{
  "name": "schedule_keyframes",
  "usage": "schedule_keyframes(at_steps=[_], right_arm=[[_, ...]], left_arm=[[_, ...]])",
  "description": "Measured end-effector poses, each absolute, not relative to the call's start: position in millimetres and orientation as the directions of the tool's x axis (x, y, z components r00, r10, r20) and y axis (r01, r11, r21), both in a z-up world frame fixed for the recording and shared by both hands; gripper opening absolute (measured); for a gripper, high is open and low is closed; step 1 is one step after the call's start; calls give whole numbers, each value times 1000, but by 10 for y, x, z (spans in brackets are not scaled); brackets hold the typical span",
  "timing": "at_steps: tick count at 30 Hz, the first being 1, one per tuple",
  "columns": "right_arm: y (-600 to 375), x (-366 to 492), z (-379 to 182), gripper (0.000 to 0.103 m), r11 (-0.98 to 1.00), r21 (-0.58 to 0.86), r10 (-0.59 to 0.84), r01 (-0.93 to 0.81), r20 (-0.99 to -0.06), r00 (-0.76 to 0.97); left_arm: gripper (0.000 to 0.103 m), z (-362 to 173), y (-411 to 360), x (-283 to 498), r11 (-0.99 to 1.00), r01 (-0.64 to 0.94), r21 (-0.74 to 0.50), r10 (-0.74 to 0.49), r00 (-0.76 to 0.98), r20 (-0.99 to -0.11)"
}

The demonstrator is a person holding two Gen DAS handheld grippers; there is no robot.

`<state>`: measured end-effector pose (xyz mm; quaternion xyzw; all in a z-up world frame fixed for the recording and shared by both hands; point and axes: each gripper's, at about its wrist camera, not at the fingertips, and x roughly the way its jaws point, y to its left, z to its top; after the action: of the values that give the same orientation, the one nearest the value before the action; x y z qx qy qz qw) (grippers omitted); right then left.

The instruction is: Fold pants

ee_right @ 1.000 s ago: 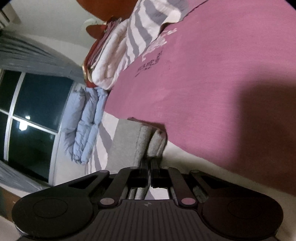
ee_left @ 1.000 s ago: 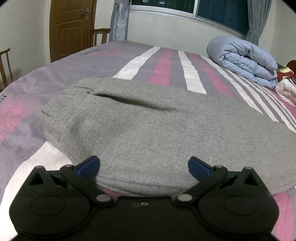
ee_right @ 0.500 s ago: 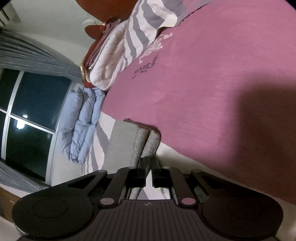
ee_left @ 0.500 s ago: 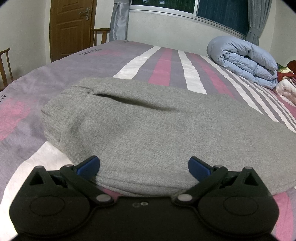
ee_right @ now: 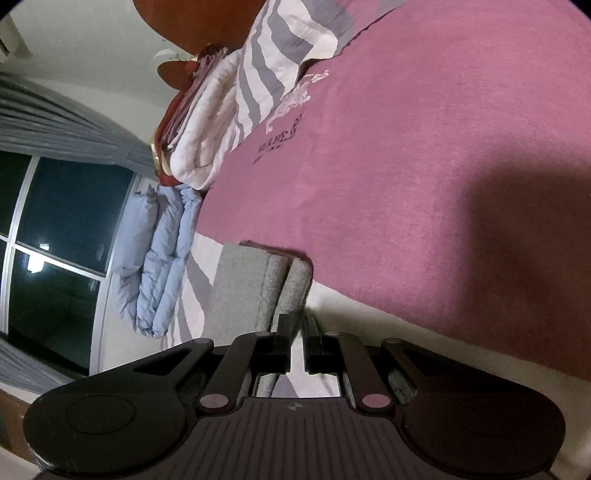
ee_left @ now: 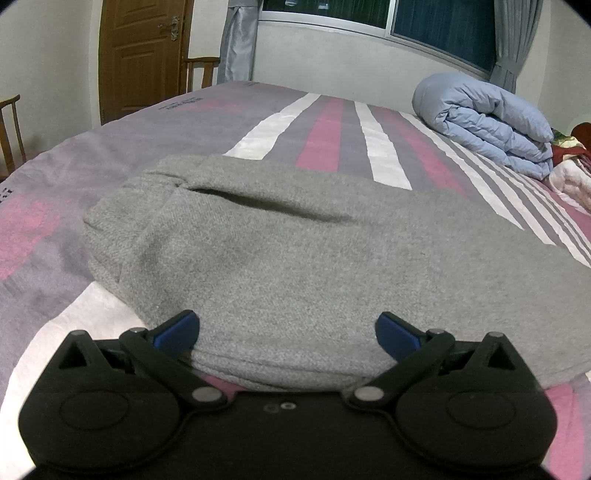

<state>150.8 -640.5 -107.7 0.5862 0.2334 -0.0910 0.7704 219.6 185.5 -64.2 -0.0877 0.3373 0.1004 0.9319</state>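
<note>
Folded gray pants (ee_left: pixel 314 266) are straddled by the wide-open left gripper (ee_left: pixel 286 328); the right gripper (ee_right: pixel 295 332) is nearly closed, seemingly pinching the pants' end; a further fold seems next.

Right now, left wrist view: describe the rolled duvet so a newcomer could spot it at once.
Start at the striped bed cover, then look to its far right edge, under the dark window. The duvet lies there as a puffy pale-blue roll. The flat grey pants lie nearer the camera, and the bedding beside it is white and red.
</note>
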Motion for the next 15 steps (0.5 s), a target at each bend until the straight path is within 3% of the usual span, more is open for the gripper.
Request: schedule_keyframes(at_steps=[5, 11, 15], right_arm=[[-6449, 1499, -1113, 8, 253, 876, 130, 410, -451, 883], [-6447, 1492, -1063, 37, 245, 898, 137, 365, -404, 904], [-6419, 1515, -1004, 38, 262, 883, 131, 391, -434, 891]], left_arm=[[97, -640, 1857, 2196, 964, -247, -97, 128, 752, -646], [97, -638, 1857, 2193, 964, -247, -97, 128, 752, -646], [97, -637, 1859, 2191, 964, -247, -98, 127, 753, -646]])
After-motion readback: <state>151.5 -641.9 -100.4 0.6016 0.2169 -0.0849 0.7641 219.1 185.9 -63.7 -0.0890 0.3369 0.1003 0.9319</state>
